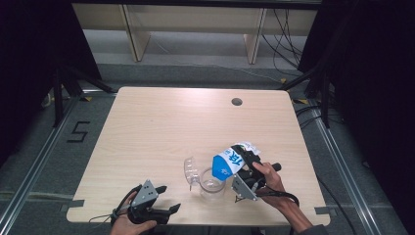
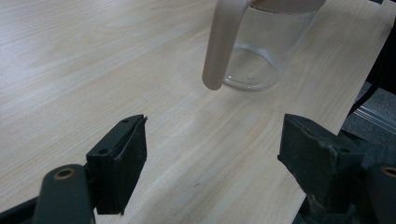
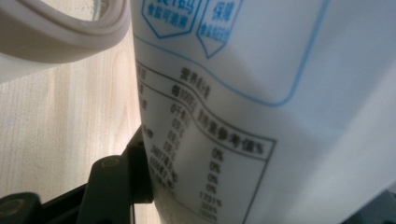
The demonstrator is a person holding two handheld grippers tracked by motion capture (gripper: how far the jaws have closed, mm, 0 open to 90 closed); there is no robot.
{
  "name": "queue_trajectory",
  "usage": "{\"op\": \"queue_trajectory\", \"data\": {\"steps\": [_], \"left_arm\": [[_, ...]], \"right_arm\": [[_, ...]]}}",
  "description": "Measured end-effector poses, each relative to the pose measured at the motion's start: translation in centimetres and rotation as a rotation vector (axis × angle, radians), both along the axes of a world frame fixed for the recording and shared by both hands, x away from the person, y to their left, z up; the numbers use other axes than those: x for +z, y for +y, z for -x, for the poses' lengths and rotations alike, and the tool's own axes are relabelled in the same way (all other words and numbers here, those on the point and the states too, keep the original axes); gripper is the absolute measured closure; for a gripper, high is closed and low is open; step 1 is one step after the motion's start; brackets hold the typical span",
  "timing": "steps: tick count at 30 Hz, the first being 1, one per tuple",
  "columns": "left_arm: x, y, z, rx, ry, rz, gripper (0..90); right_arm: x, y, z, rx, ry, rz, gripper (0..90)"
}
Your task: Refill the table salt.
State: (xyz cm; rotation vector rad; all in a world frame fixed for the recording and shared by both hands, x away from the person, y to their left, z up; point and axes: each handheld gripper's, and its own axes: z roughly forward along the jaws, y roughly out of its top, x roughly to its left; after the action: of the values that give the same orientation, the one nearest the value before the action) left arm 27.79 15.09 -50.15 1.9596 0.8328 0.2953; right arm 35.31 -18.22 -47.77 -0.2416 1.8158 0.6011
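Landmark: clear jug (image 1: pixel 212 185), standing upright near the front edge of the table (image 1: pixel 161 127), its hinged lid (image 1: pixel 190 171) tipped back on the left side.
Left gripper (image 1: pixel 166 200): nearest the onlooker, at the front edge, well left of the jug; its jaws stand wide apart with nothing but bare wood between them, pointing toward the jug's base and pale handle (image 2: pixel 223 42).
Left hand (image 1: pixel 128 225): low at the table edge, wrapped round the gripper body, wrist level.
Right gripper (image 1: pixel 244 164): just right of the jug, clamped on a white and blue pouch (image 1: pixel 229 162); one pad (image 3: pixel 140 172) presses the printed side.
Pouch position: tilted steeply, blue end down over the jug's mouth, apparently touching or just above the rim (image 3: pixel 60 37).
Right hand (image 1: pixel 268 178): behind and right of the jug, wrist rolled inward to tip the pouch.
Risk, spill: the jug mouth is narrow against the pouch; a small drift would likely send contents onto the table.
Risk, tipping: nothing steadies the jug; pressure on the rim could upset it.
Risk, slip: the soft pouch may fold or slide in the grip.
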Motion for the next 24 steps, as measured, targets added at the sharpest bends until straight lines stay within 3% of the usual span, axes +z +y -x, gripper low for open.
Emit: {"op": "queue_trajectory", "data": {"steps": [1,2,7,8,10,13,14,15,16,17,19,21,22,24], "left_arm": [[0.0,0.0,0.0,0.001,0.001,0.001,22.8],[0.0,0.0,0.0,0.0,0.0,0.0,22.8],[0.0,0.0,0.0,0.0,0.0,0.0,22.8],[0.0,0.0,0.0,0.0,0.001,0.001,22.8],[0.0,0.0,0.0,0.0,0.0,0.001,22.8],[0.0,0.0,0.0,0.001,-0.001,0.002,22.8],[0.0,0.0,0.0,0.001,0.0,0.002,22.8],[0.0,0.0,0.0,0.001,0.0,0.001,22.8],[0.0,0.0,0.0,0.001,-0.001,0.001,22.8],[0.0,0.0,0.0,0.001,0.0,0.002,22.8],[0.0,0.0,0.0,0.001,-0.001,0.001,22.8],[-0.1,0.0,0.0,0.001,-0.003,0.008,22.8],[0.0,0.0,0.0,0.0,-0.001,0.005,22.8],[0.0,0.0,0.0,0.002,-0.003,0.006,22.8]], "right_arm": [[0.2,0.1,0.0,0.017,-0.024,0.032,42.7],[0.0,0.0,0.1,-0.002,-0.006,0.004,42.7],[0.1,0.1,0.2,0.006,-0.02,0.012,42.8],[0.5,0.1,0.1,0.018,-0.054,0.059,42.7],[0.1,0.1,0.2,0.011,-0.018,0.024,42.8],[0.1,0.1,0.2,0.013,-0.032,0.021,43.1],[0.2,0.2,0.2,0.018,-0.044,0.035,43.2],[0.6,0.3,0.0,0.044,-0.069,0.082,43.2],[0.6,0.2,0.1,0.044,-0.074,0.082,43.2],[0.2,0.1,0.3,0.006,-0.044,0.031,43.2],[0.8,0.2,0.0,0.047,-0.092,0.089,43.3],[0.8,0.1,0.3,0.009,-0.096,0.082,43.3],[1.2,-0.1,0.3,-0.001,-0.127,0.146,43.3],[1.2,-0.1,0.3,0.003,-0.138,0.156,43.3]]}}
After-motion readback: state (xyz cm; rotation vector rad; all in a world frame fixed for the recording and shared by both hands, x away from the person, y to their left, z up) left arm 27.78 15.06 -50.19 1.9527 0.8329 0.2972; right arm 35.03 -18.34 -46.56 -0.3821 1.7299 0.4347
